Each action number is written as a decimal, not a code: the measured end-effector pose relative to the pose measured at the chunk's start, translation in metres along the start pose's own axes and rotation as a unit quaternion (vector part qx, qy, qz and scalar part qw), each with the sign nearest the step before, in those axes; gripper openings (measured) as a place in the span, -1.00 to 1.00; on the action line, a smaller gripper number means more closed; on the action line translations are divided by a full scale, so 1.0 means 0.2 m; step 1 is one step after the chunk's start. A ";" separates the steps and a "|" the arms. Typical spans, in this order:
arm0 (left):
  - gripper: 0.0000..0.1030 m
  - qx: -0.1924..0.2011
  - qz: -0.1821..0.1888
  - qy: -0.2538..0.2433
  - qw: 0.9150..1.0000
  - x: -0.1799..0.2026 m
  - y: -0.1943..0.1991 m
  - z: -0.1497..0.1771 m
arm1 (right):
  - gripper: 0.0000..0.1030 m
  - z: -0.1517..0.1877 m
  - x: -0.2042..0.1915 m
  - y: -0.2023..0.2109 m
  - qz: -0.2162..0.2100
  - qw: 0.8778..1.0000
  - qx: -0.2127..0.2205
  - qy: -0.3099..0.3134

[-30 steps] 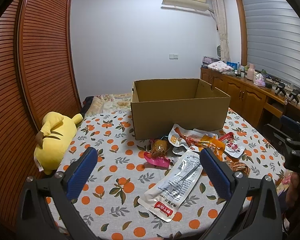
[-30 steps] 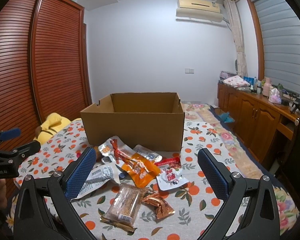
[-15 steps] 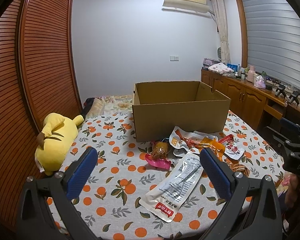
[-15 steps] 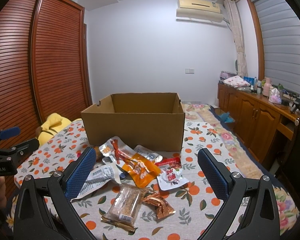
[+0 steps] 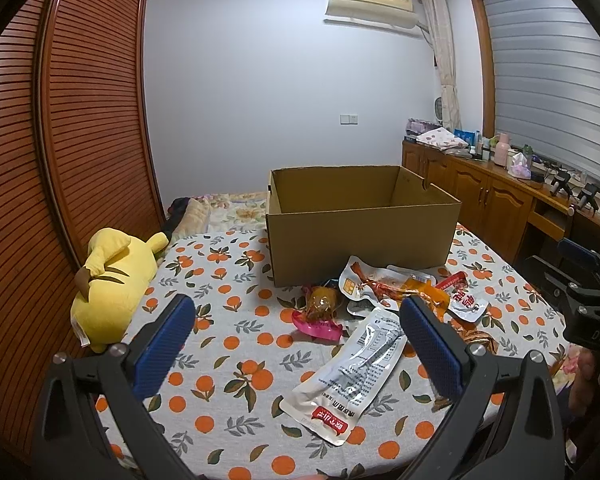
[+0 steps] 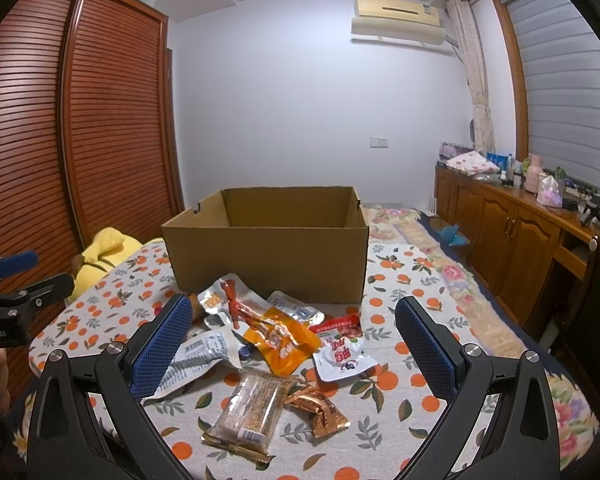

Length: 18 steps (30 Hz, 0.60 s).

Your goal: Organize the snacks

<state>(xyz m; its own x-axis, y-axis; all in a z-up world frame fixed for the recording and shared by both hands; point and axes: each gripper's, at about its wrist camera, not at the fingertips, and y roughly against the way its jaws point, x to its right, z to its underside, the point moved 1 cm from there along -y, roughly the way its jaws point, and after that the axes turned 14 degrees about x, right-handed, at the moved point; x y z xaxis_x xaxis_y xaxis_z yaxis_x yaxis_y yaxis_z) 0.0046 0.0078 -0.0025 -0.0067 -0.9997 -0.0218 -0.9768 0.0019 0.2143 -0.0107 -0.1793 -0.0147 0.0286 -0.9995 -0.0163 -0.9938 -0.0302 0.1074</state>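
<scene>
An open brown cardboard box (image 5: 360, 236) (image 6: 268, 256) stands on the orange-patterned tablecloth, and nothing shows inside it. A pile of snack packets lies in front of it: a long silver pouch (image 5: 352, 372) (image 6: 196, 360), a pink-based candy (image 5: 320, 312), an orange packet (image 6: 280, 336), a red-and-white packet (image 6: 342, 356), a clear cracker bar (image 6: 248, 412) and a copper foil sweet (image 6: 320, 408). My left gripper (image 5: 296, 344) hovers open near the table's front edge, above the silver pouch. My right gripper (image 6: 294, 342) is open too, held over the orange packet. Neither holds anything.
A yellow plush toy (image 5: 112, 280) lies at the table's left edge beside a slatted wooden wardrobe (image 5: 60, 160). Wooden cabinets (image 6: 512, 240) with bottles and clutter run along the right wall. Behind the table is a bed with floral bedding (image 6: 404, 224).
The left wrist view has shifted slightly; the box and packets sit a little lower and further right in it. The right gripper has hardly moved. Both stay open, and the packets have not moved.
</scene>
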 end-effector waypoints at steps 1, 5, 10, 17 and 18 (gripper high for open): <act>1.00 0.000 0.000 0.000 1.000 0.00 0.00 0.00 | 1.00 0.00 0.00 0.00 0.000 1.000 0.000 0.000; 1.00 0.000 0.000 0.001 1.000 0.00 0.00 0.00 | 1.00 0.00 0.00 0.00 0.000 1.000 0.000 0.000; 1.00 0.000 0.000 0.000 1.000 0.00 0.00 0.00 | 1.00 -0.01 0.00 0.01 0.000 1.000 0.001 0.000; 1.00 0.000 0.001 0.001 1.000 0.00 0.01 0.00 | 1.00 -0.01 0.00 0.01 0.000 1.000 0.001 0.000; 1.00 0.000 0.001 0.001 1.000 0.00 0.01 0.00 | 1.00 -0.01 0.00 0.01 0.000 1.000 0.001 0.000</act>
<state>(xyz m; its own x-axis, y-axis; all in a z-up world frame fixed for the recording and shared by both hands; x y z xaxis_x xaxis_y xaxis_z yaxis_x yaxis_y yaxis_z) 0.0036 0.0075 -0.0022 -0.0089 -0.9998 -0.0190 -0.9767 0.0046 0.2144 -0.0127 -0.1785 -0.0125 0.0294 -0.9994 -0.0167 -0.9939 -0.0310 0.1061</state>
